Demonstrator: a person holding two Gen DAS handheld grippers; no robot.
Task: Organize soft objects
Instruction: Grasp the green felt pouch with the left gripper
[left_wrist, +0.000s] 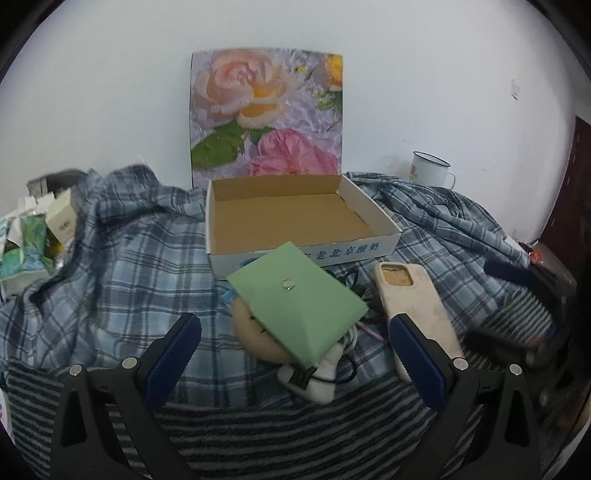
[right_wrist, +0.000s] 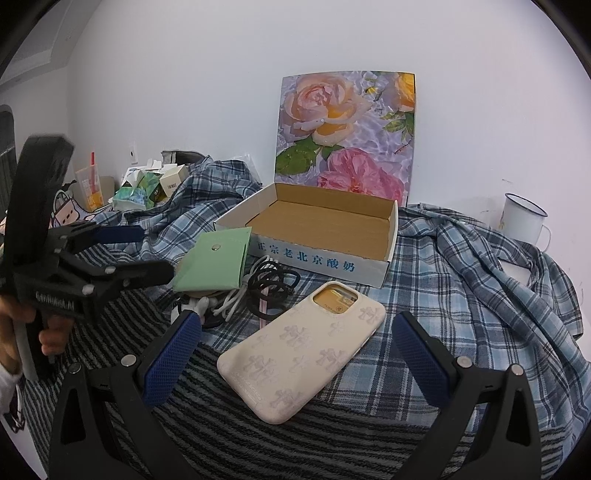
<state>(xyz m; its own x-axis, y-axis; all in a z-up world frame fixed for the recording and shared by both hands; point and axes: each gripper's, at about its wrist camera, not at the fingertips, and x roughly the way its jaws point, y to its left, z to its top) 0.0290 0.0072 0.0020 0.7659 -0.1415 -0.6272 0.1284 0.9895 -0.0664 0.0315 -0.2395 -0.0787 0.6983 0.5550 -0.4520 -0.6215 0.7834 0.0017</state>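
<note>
An open cardboard box (left_wrist: 295, 218) with a flowered lid stands on the plaid cloth; it also shows in the right wrist view (right_wrist: 321, 225) and is empty. A green snap pouch (left_wrist: 299, 302) lies before it over a beige plush toy (left_wrist: 255, 336) and tangled cables (right_wrist: 269, 284). A cream phone case (left_wrist: 413, 306) lies to the right. My left gripper (left_wrist: 295, 343) is open just short of the pouch (right_wrist: 214, 262). My right gripper (right_wrist: 295, 339) is open around the phone case (right_wrist: 306, 347). The left gripper (right_wrist: 151, 254) also shows from the right wrist.
A white enamel mug (left_wrist: 430, 170) stands at the back right by the wall, also in the right wrist view (right_wrist: 522, 218). Small boxes and packets (left_wrist: 33, 232) crowd the left edge. A striped towel (left_wrist: 295, 417) covers the near side.
</note>
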